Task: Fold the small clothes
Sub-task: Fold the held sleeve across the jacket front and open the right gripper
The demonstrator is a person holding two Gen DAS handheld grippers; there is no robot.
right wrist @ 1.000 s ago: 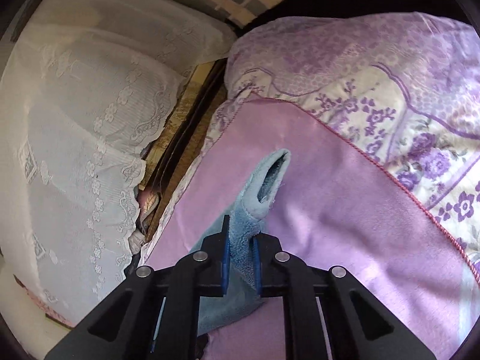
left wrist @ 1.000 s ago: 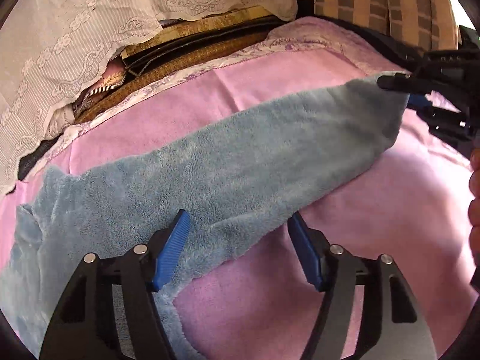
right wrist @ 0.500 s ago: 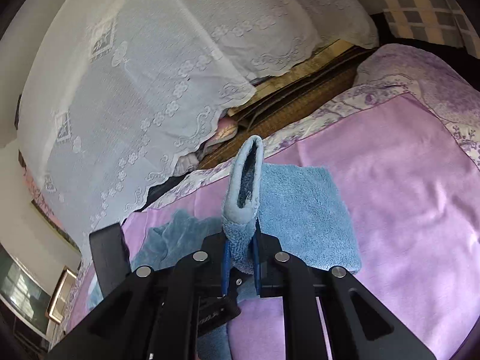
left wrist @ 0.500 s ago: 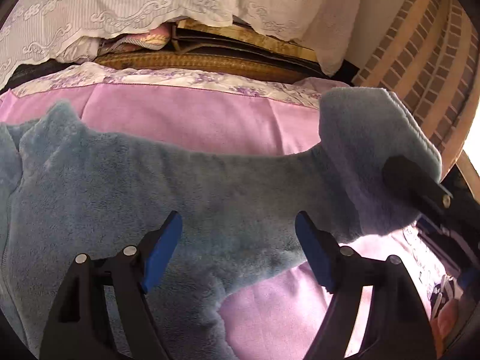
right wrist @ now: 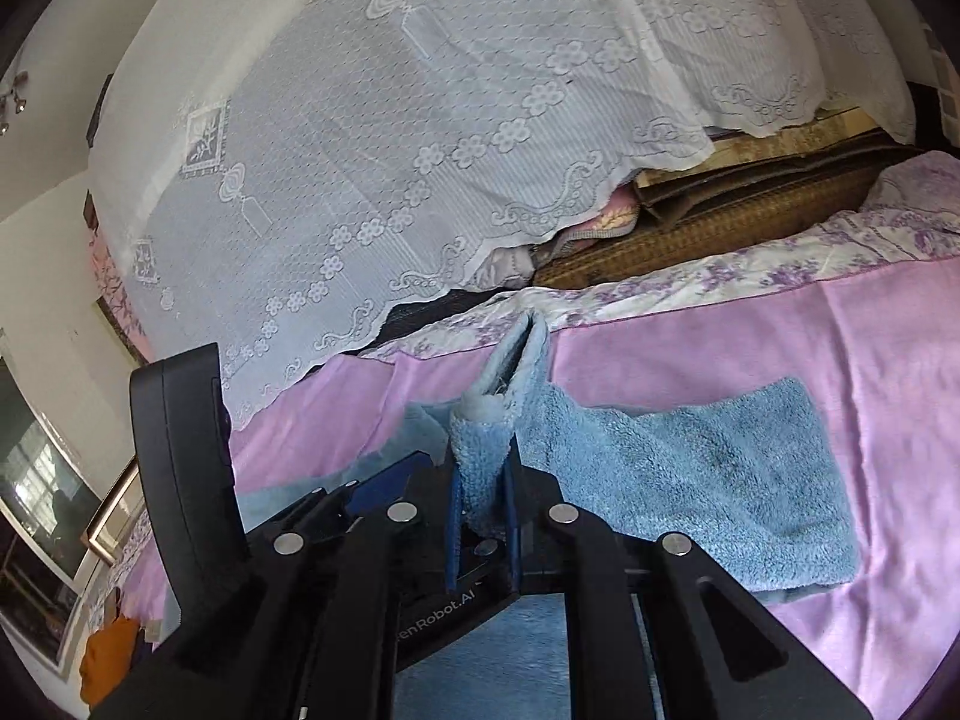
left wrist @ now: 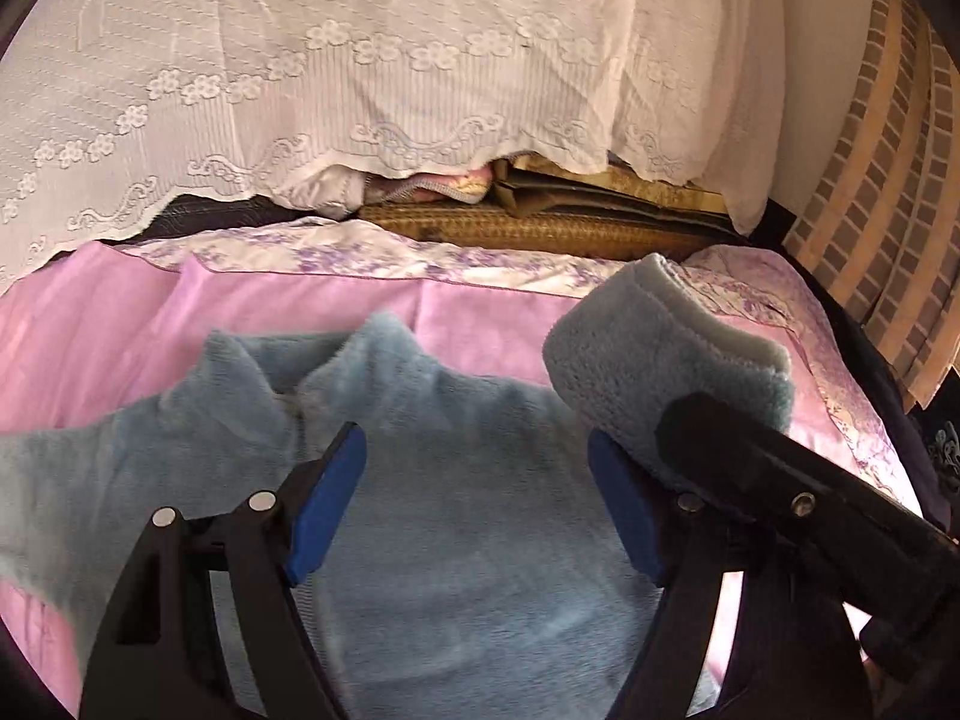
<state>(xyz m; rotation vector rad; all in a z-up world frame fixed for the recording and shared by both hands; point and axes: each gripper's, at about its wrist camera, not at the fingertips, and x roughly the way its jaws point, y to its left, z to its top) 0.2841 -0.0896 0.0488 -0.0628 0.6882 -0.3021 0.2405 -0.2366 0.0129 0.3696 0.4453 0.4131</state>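
A light blue fleece top (left wrist: 450,540) lies flat on the pink sheet (left wrist: 120,312), its collar (left wrist: 288,372) pointing toward the headboard. My left gripper (left wrist: 474,444) hovers open over the chest of the top, nothing pressed between its blue pads. My right gripper (right wrist: 483,480) is shut on the sleeve cuff (right wrist: 504,384), which stands up out of its fingers. The sleeve (right wrist: 690,468) trails back to the right across the sheet. In the left wrist view that cuff (left wrist: 660,354) hangs just right of my left gripper, held off the bed.
A white lace cover (left wrist: 420,60) drapes over the headboard, above a stack of woven mats (left wrist: 540,228). A floral quilt border (left wrist: 360,252) edges the pink sheet. A brick-patterned cloth (left wrist: 888,180) hangs at the right. A framed picture (right wrist: 48,510) stands at the left.
The right gripper has carried the cuff up and across toward the left gripper, folding the sleeve over. The left gripper has swung round to face the collar and headboard.
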